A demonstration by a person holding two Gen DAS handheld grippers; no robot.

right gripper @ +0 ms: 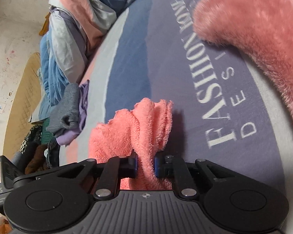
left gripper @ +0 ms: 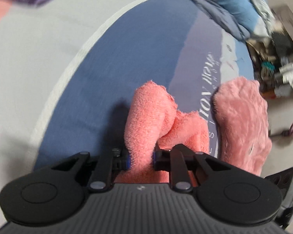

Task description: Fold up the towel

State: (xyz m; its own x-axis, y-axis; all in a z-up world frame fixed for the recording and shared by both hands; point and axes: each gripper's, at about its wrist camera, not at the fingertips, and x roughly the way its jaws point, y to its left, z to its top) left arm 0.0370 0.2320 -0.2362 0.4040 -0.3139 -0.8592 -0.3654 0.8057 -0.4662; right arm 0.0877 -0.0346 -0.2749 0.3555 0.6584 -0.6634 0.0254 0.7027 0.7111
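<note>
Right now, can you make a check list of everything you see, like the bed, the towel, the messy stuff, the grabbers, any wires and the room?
Surface: bedsheet in blue, grey and purple bands with white printed lettering.
Job's things: pink towel, bunched, one part gripped in each gripper.
Clutter: fluffy pink sleeve over the sheet; folded grey cloth on purple cloth; piled bedding at the bed's edge.
Grippers: left gripper shut on the towel; right gripper shut on the towel.
Cables: nothing seen.
Surroundings: pale marked wall; blurred odds and ends beside the bed, too blurred to name.
</note>
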